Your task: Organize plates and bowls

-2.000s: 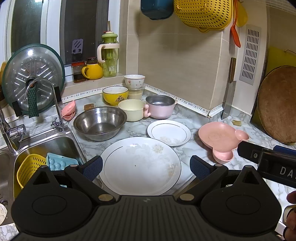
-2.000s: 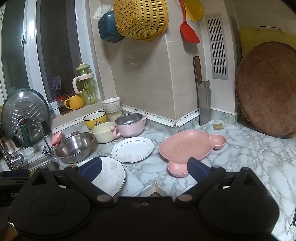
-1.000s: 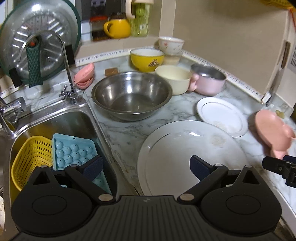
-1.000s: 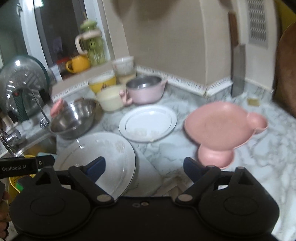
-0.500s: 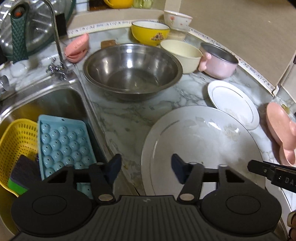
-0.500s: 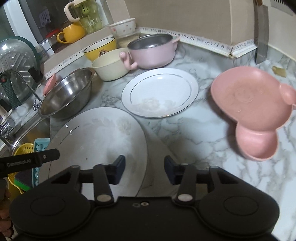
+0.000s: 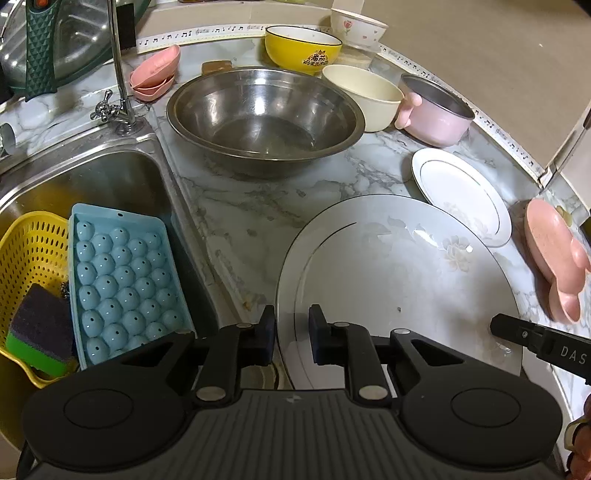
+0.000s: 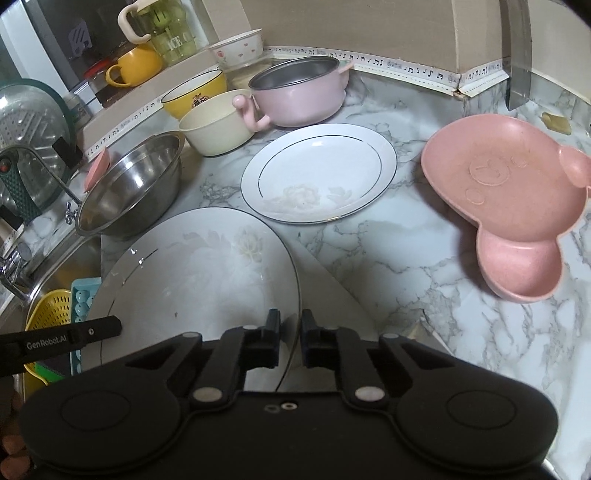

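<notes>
A large white plate [image 7: 399, 280] lies on the marble counter near the front edge; it also shows in the right wrist view [image 8: 195, 273]. My left gripper [image 7: 291, 338] is shut on its left rim. My right gripper [image 8: 289, 339] is shut on its right rim. A smaller white plate [image 8: 319, 177] lies behind it. A pink bear-shaped plate [image 8: 506, 199] is at the right. A steel bowl [image 7: 264, 114], a cream bowl [image 7: 364, 96], a pink pot [image 8: 299, 92], a yellow bowl [image 7: 303, 48] and a small white bowl [image 7: 358, 26] stand at the back.
The sink [image 7: 122, 177] at the left holds a blue tray [image 7: 122, 280] and a yellow basket [image 7: 33, 254] with a sponge. A tap [image 7: 118, 70] stands behind it. A cleaver [image 8: 517, 55] leans on the wall at the right.
Both grippers have come down and forward to the large plate and closed on its opposite rims; they were wide open a second ago.
</notes>
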`<state>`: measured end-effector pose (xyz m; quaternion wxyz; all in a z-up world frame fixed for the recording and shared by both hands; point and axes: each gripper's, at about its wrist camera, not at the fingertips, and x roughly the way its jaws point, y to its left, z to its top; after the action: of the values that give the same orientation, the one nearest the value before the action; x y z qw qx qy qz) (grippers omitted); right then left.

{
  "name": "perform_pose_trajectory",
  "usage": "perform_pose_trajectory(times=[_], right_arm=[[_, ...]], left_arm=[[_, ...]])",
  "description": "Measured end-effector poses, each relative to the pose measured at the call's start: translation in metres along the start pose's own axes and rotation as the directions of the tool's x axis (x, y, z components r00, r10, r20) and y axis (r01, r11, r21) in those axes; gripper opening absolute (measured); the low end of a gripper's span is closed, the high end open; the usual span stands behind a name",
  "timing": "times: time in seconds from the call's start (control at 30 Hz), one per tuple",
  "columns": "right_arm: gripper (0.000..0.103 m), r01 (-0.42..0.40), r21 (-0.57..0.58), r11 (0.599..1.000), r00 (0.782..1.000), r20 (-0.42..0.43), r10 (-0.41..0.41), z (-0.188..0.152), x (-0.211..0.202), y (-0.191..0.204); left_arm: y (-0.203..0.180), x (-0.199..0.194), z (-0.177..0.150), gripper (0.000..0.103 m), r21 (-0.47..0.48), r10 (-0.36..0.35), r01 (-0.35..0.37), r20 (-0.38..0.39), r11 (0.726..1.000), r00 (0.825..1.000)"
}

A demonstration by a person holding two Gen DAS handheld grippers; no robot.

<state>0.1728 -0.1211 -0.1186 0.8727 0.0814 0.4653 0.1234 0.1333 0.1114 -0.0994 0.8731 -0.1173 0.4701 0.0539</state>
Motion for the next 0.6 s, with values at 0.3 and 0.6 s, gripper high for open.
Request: perform_pose_trajectory(times=[0.3,0.6], right_arm=[[0.012,0.0,-0.017,1.0,1.0,-0.014,0.0,-0.009,-0.007,0.004],[0.023,0.037,-0.029,0.999,0.999,0.002,-0.037,-0.007,-0.012,0.005]], left_arm=[[0.001,-0.005,-0.007,0.018,0.013,0.008,-0.008,0.001,1.0,1.0],[0.0,-0.01,-0.006,0.018,0.051,0.043,-0.045,0.03,0.998,0.999]])
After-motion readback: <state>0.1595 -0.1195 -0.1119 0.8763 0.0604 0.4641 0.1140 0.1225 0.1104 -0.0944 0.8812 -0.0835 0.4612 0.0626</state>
